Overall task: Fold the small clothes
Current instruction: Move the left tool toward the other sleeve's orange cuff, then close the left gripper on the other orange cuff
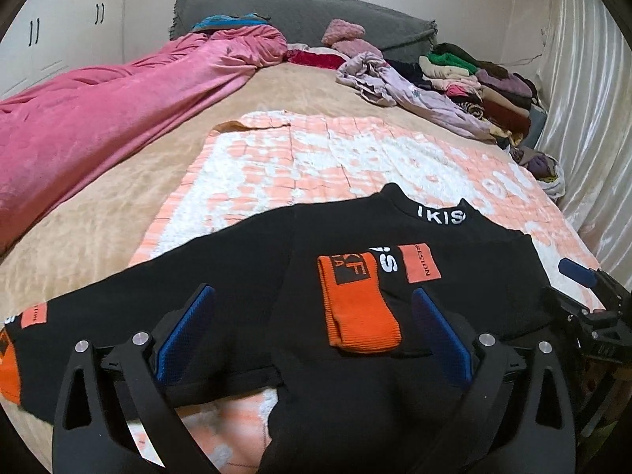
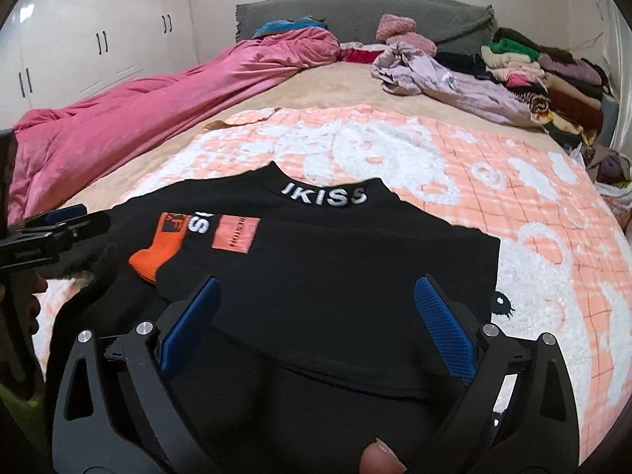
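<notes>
A small black shirt [image 1: 339, 237] with white collar lettering lies flat on an orange-and-white checked blanket [image 1: 316, 154]. One sleeve with an orange cuff [image 1: 355, 316] is folded across its chest; the other sleeve [image 1: 79, 316] stretches out to the left. My left gripper [image 1: 312, 308] is open just above the shirt, its blue pads either side of the folded cuff. The right gripper shows at the right edge [image 1: 584, 292]. In the right wrist view, my right gripper [image 2: 316, 300] is open over the shirt's [image 2: 316, 245] right side, and the folded cuff [image 2: 158, 252] lies left.
A pink duvet [image 1: 118, 118] runs along the bed's left side. A crumpled lilac garment [image 1: 414, 91] and a stack of folded clothes [image 1: 474, 79] sit at the far right by the grey headboard [image 1: 316, 15]. White wardrobes [image 2: 98, 39] stand left.
</notes>
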A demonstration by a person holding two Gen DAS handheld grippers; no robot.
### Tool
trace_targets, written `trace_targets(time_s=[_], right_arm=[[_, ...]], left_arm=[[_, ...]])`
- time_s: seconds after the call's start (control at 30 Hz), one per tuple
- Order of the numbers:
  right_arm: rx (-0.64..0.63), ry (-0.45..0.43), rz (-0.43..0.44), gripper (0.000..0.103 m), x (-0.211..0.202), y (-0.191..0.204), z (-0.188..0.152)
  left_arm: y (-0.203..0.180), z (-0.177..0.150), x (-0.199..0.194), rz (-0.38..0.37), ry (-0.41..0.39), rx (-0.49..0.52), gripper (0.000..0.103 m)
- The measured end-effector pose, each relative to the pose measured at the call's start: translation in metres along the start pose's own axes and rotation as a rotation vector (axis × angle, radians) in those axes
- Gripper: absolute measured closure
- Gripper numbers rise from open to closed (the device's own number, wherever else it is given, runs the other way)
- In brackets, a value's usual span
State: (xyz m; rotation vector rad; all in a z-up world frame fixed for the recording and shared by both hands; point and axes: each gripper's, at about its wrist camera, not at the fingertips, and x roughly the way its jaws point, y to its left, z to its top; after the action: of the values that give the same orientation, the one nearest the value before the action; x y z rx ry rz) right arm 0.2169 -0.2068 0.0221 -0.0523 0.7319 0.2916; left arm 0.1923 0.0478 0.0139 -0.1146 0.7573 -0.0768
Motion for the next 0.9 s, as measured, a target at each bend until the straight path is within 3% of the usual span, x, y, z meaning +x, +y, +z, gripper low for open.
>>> trace_targets(time_s=[0.3, 0.9], right_arm=[[-0.032, -0.015, 0.028, 0.01, -0.012, 0.038, 0.003], [-0.13, 0.004, 0.108, 0.01, -0.01, 0.121, 0.003]], left_arm=[[0.023, -0.001, -0.029, 0.02, -0.045, -0.04, 0.004], [0.11, -0.022, -0.076, 0.158, -0.097, -0.206, 0.004]])
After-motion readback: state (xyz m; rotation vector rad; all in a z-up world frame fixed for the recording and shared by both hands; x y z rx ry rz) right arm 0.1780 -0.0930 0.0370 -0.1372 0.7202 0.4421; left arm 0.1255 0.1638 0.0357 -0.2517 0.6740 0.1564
